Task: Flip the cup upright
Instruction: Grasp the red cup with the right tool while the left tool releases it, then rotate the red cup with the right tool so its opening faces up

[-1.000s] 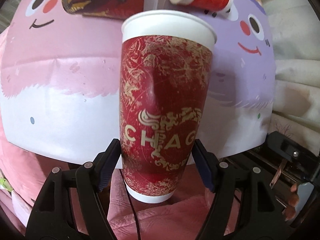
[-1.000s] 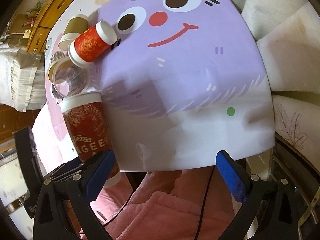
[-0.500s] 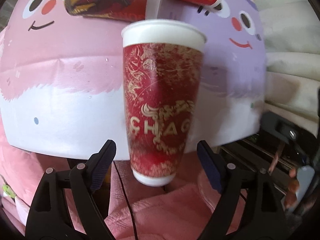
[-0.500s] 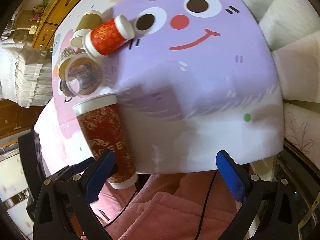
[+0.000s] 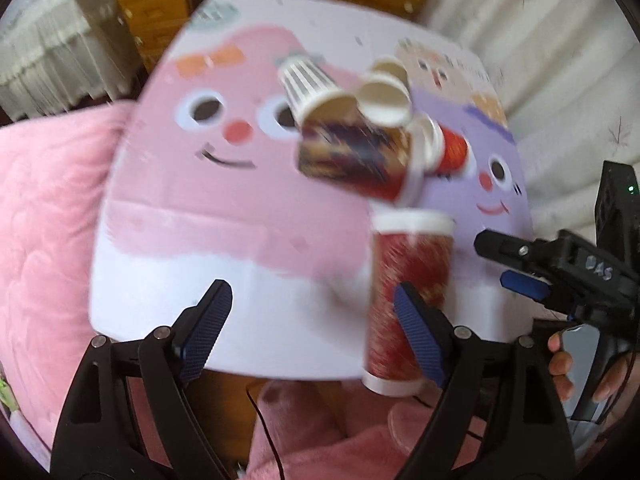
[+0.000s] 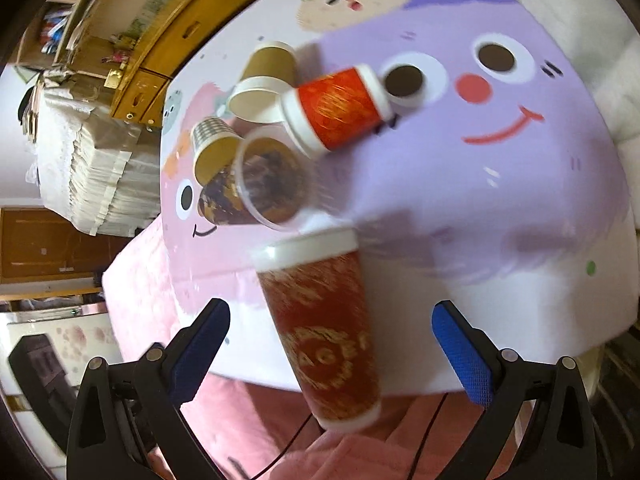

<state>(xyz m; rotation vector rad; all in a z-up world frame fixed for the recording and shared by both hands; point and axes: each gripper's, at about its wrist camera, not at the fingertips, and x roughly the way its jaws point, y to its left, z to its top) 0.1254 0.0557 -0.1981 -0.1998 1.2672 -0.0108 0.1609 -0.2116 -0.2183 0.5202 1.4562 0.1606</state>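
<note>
Nearest the cameras, the left gripper (image 5: 310, 320) has its jaws spread wide with nothing between them; its right finger (image 5: 420, 336) overlaps the lower side of the tall red cup (image 5: 408, 300) in the picture, though blur leaves it unclear whether the two touch. The right gripper (image 6: 330, 340) is likewise spread wide, its blue pads well apart on either side of the tall red cup (image 6: 324, 328) without closing on it. In the left wrist view the right gripper (image 5: 560, 276) shows as a black body just right of the cup.

The tall red cup stands mouth-up, white rim on top and white base at the bottom, at the near edge of the cartoon-face mat (image 5: 200, 220). Its base seems to overhang that edge above the pink fleece (image 6: 248, 420), but motion blur makes this uncertain.

Just behind the tall red cup lies a clear plastic cup (image 6: 272, 180) with a dark printed sleeve, on its side, mouth toward the right wrist camera. Behind and right of it lies a short red cup (image 6: 340, 108), also on its side. Further back are a striped paper cup (image 6: 212, 144) and two brown paper cups (image 6: 260, 88), all tipped over. Beyond the mat stands a wooden cabinet (image 6: 180, 28).
</note>
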